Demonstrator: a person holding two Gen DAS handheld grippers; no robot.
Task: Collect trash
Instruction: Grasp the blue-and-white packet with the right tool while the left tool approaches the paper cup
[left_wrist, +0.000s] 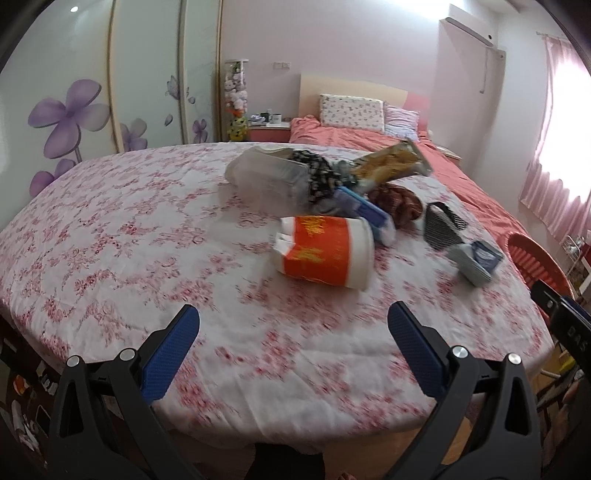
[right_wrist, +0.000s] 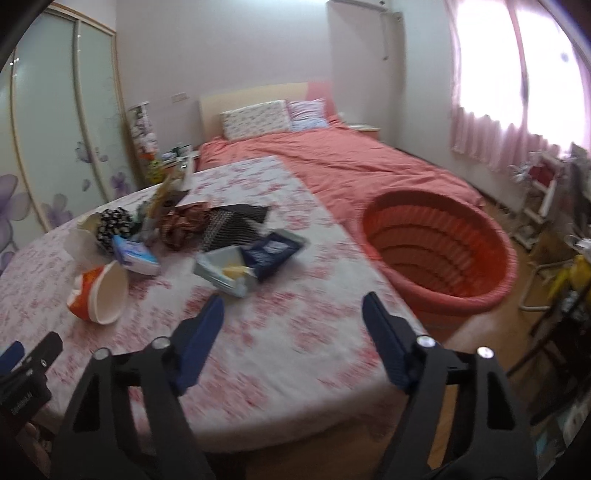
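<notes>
A pile of trash lies on a table covered with a pink floral cloth (left_wrist: 110, 240). An orange and white paper cup (left_wrist: 325, 251) lies on its side in front; it also shows in the right wrist view (right_wrist: 99, 291). Behind it are a clear plastic container (left_wrist: 267, 173), a yellow snack bag (left_wrist: 391, 162), a blue packet (left_wrist: 365, 210) and a grey-blue open box (left_wrist: 476, 260), seen also from the right (right_wrist: 255, 258). My left gripper (left_wrist: 293, 325) is open and empty, short of the cup. My right gripper (right_wrist: 293, 314) is open and empty, short of the box.
A red round basket (right_wrist: 439, 247) stands on the floor right of the table, its rim also in the left wrist view (left_wrist: 535, 258). A bed with a salmon cover (right_wrist: 351, 158) lies behind. A wardrobe (left_wrist: 74, 92) is on the left. Cluttered shelves (right_wrist: 554, 206) stand at right.
</notes>
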